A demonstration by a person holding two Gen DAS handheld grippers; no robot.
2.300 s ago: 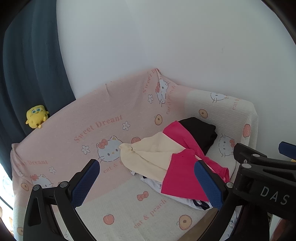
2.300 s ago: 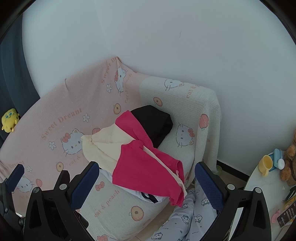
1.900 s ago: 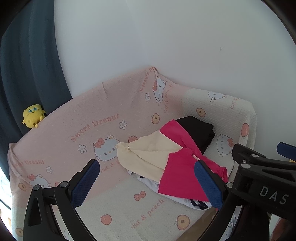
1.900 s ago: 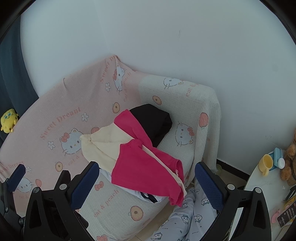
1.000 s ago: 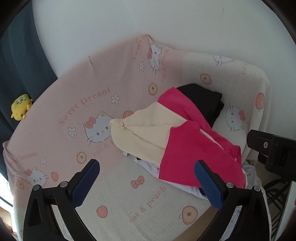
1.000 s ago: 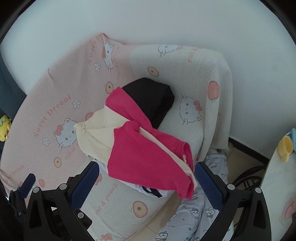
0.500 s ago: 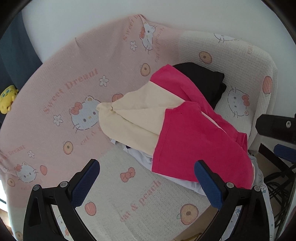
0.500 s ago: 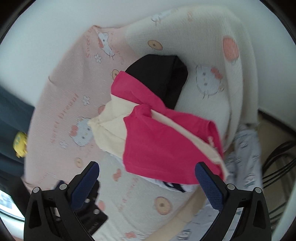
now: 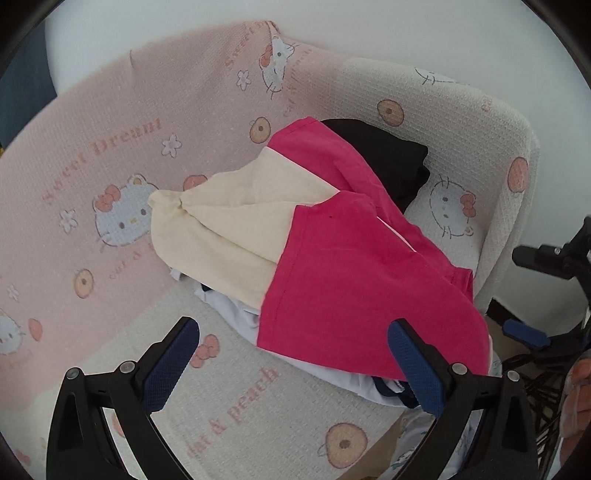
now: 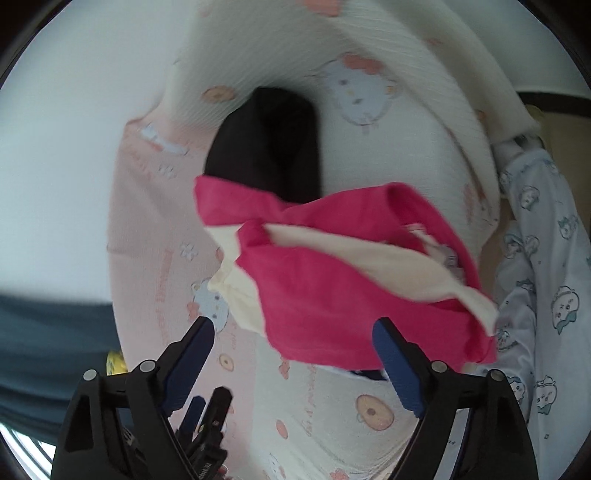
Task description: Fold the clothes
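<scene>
- The left tongs (image 9: 293, 363) hang over the front of the seat with their blue-padded fingers spread wide and nothing held between them.
- The right tongs (image 10: 293, 356) are likewise wide open and empty, poised above the near edge of the clothes; that view is blurred.
- Between and just beyond both pairs lies the pile of clothes (image 9: 332, 258), heaped on the seat of a small sofa (image 9: 461, 122), towards its right armrest.
- On top of the pile is a pink and cream garment (image 9: 354, 273), crumpled, its pink part nearest and its cream part reaching left towards the backrest.
- A white garment (image 9: 236, 314) with dark trim pokes out from under the near edge of the pink one.
- A black garment (image 9: 391, 158) lies at the far end of the pile, partly under the pink cloth and against the corner of the backrest.
- A pink and white cartoon-cat blanket (image 9: 110, 155) covers the sofa.
- A pale blue printed garment (image 10: 535, 266) hangs off the sofa's right side.
- Behind everything stands a plain white wall (image 9: 369, 29).
</scene>
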